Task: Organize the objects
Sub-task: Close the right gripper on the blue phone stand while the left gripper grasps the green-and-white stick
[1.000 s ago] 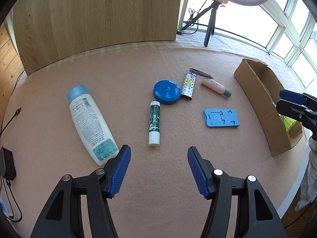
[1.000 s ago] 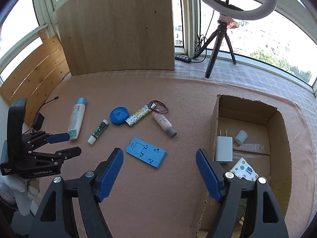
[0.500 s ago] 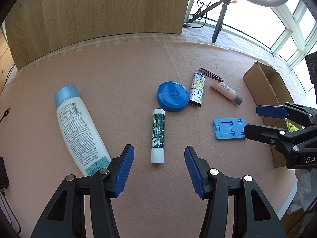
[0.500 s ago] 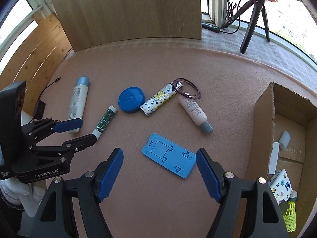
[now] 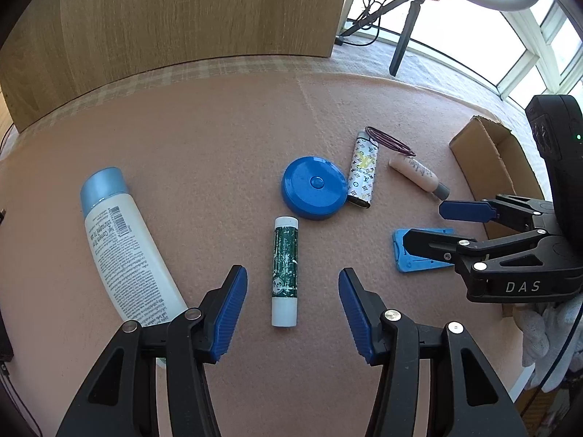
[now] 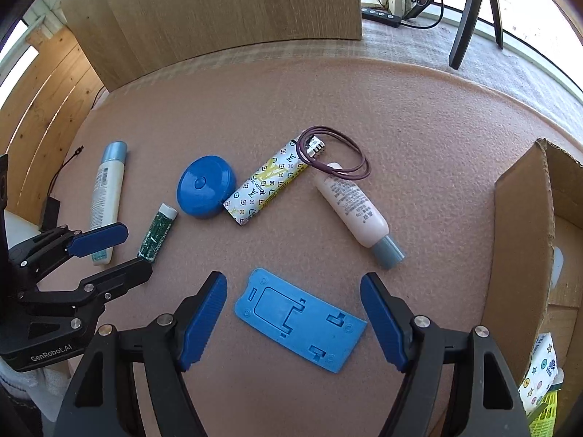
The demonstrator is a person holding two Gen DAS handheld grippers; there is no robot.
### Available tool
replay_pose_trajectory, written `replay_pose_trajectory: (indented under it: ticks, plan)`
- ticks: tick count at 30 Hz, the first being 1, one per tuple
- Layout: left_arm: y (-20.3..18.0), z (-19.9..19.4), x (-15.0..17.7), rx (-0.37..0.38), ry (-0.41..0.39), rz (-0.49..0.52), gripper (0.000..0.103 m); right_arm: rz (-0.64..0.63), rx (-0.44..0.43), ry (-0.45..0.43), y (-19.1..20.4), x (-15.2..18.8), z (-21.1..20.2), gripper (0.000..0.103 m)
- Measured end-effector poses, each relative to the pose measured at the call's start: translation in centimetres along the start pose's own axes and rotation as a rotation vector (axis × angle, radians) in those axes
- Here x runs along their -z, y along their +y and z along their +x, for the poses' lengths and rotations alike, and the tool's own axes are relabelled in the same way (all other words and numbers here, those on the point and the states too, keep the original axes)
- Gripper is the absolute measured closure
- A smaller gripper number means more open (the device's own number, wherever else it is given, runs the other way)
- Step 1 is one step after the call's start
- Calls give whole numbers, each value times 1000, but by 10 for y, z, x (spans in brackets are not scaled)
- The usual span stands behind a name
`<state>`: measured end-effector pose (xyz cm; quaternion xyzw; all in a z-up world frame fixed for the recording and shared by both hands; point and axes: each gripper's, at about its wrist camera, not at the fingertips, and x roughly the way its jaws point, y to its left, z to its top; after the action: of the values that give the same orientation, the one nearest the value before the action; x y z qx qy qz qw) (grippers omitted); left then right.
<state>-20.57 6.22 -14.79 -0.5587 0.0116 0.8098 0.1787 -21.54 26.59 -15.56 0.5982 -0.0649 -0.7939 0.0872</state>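
Note:
A green stick with white ends (image 5: 285,269) lies on the pink mat between the pads of my left gripper (image 5: 291,275), which is open and not touching it. My right gripper (image 6: 293,280) is open just above a flat blue plastic plate (image 6: 298,324). Each gripper shows in the other's view: the left gripper (image 6: 105,251) and the right gripper (image 5: 430,225). Also on the mat are a white bottle with a blue cap (image 5: 124,247), a blue round disc (image 5: 314,192), a patterned case (image 6: 266,189), a purple cord loop (image 6: 339,160) and a pale tube (image 6: 355,207).
An open cardboard box (image 6: 521,255) stands at the right with a printed packet (image 6: 539,371) inside. A wooden board (image 5: 182,18) rises behind the mat, and a tripod (image 6: 470,11) stands beyond it. A black cable (image 6: 62,178) lies at the left edge.
Both grippers have come down closer to the mat. The left one moved over the green stick and its jaws narrowed a little. The right one swung from beside the box to over the blue plate.

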Motion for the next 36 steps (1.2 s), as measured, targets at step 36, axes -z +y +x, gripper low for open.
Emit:
replay_pose_trajectory:
  ticks: [36]
  plan:
    - [-3, 16, 7, -37, 25, 9, 87, -57, 106, -35, 32, 56, -6, 69]
